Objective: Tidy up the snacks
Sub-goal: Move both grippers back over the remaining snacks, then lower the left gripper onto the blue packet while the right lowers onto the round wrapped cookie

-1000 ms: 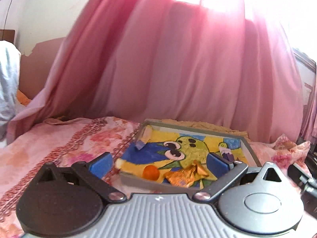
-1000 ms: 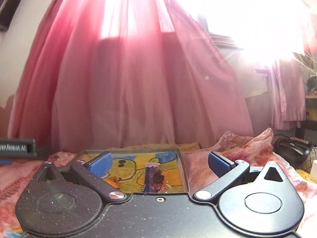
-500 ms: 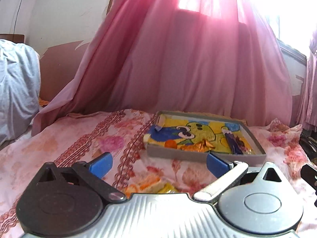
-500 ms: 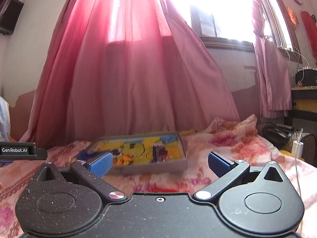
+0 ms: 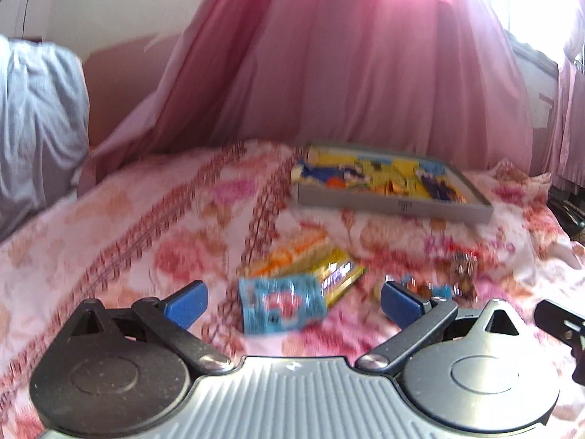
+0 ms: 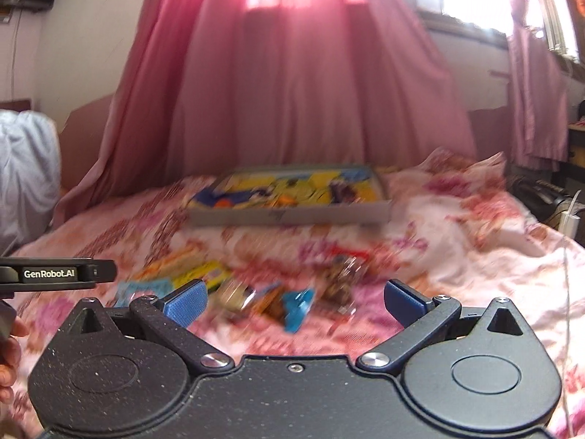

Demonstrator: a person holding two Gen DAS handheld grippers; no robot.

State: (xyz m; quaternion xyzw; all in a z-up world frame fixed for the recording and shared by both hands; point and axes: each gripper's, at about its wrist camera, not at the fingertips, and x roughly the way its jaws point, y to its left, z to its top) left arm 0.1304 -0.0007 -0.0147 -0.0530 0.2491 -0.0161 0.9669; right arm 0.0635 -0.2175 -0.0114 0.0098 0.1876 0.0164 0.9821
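a pink curtain (image 5: 347, 73) hangs along the far side, sunlit from a window behind it, and a pale blue-grey cloth bundle (image 5: 36, 120) sits at the far left. a floral bedspread (image 5: 146, 226) covers the bed. at its far middle lies a grey-rimmed tray (image 5: 395, 206) with a yellow and blue cartoon print; a few small items lie in it, including something orange, too blurred to name.

loose snacks lie on the bedspread near the grippers, well apart from the tray. in the left wrist view a light blue packet (image 5: 281, 301) lies between the blue pads of the left gripper (image 5: 292, 303), partly over a yellow packet (image 5: 336, 272), with an orange packet (image 5: 292, 250) just beyond. small brown-wrapped sweets (image 5: 462, 269) lie to the right, close to the right pad. this gripper is spread wide and holds nothing.

in the right wrist view the right gripper (image 6: 294, 301) also stands wide apart and empty. between its pads lie a small blue wrapper (image 6: 298, 307) and a brownish wrapped snack (image 6: 342, 280), both blurred. nothing stands between either gripper and the snacks. the other gripper's black arm, marked genrobot.ai (image 6: 55, 273), shows at the left edge, with fingers of a hand (image 6: 9, 358) below it.
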